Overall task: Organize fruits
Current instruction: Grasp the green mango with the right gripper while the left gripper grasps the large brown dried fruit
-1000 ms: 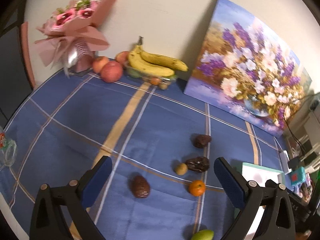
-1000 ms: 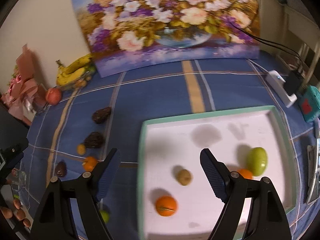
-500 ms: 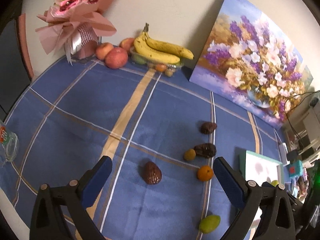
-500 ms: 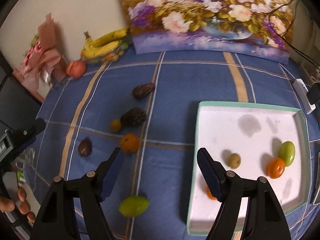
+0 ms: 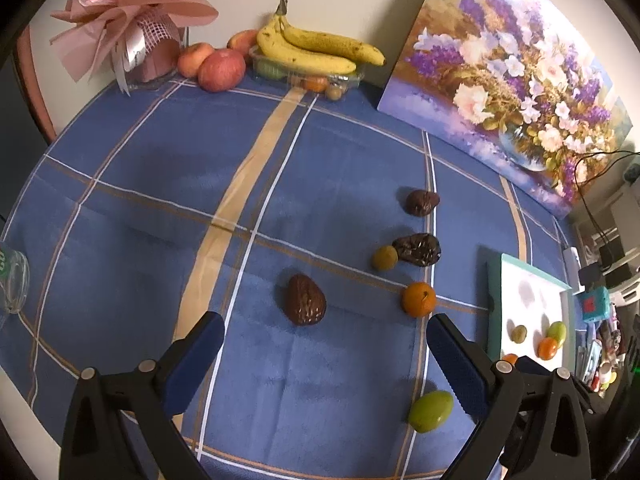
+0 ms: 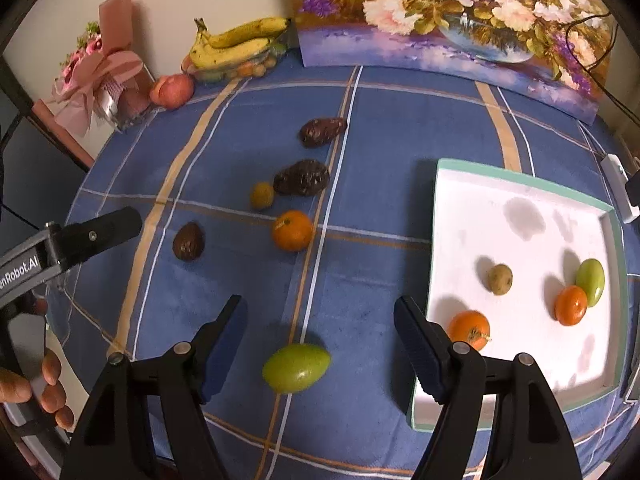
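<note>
Hovering: right gripper (image 6: 320, 334) hangs over the blue checked tablecloth (image 6: 380, 128), its blue-padded jaws apart after closing in a little; a green oval fruit (image 6: 296, 367) lies on the cloth between them, untouched.
Left gripper: left gripper (image 5: 324, 354) has its jaws spread wide with nothing in them.
Landmark: white tray (image 6: 516, 184) with a teal rim.
Look of the fruit: smooth, glossy, yellow-green, egg-shaped, lying on its side just left of the tray.
Other loose fruit: an orange mandarin (image 6: 292, 230), a small yellow-brown round fruit (image 6: 262, 195) and three wrinkled dark brown fruits (image 6: 301, 178), all farther left of the tray.
In the tray: two mandarins, a green fruit, a brownish one.
Only the right view: the person's fingers (image 6: 52, 384) on the left gripper's handle.
Only the left view: glass edge (image 5: 14, 280), far from the tray.
</note>
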`<state>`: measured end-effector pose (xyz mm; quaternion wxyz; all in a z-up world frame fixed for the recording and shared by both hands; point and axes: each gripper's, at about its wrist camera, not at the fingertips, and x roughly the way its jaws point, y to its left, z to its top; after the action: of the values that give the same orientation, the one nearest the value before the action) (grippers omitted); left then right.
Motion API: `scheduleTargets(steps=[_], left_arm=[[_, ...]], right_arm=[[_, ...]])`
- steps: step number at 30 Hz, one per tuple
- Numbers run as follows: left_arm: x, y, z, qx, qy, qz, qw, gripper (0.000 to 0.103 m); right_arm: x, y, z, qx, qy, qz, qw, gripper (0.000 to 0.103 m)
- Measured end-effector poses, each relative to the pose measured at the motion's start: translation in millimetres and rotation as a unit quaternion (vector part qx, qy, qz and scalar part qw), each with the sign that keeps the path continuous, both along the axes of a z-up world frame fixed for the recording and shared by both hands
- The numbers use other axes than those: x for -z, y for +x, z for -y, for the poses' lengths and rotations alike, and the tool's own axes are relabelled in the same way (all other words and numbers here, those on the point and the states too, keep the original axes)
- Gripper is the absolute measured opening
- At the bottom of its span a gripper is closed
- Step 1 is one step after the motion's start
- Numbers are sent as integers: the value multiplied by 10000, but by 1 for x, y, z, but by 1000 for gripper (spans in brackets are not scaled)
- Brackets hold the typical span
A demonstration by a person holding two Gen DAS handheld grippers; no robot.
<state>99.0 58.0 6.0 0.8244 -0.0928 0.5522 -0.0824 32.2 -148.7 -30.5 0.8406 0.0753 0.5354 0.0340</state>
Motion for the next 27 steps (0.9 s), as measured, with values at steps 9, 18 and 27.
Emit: scheduleTargets(steps=[9,18,27], left_arm=[[16,-1,6,139,119,-361,9992,102],[43,7,6,156,204,-717,9971,102],[50,16,6,184,304,-670,9971,101]], right_arm=[[24,-5,-3,-23,24,-509,9987,77],[41,-9,-13,-238,-7,-803,9965,77],[58,-8,-25,-421,-206,-1028,9936,77]])
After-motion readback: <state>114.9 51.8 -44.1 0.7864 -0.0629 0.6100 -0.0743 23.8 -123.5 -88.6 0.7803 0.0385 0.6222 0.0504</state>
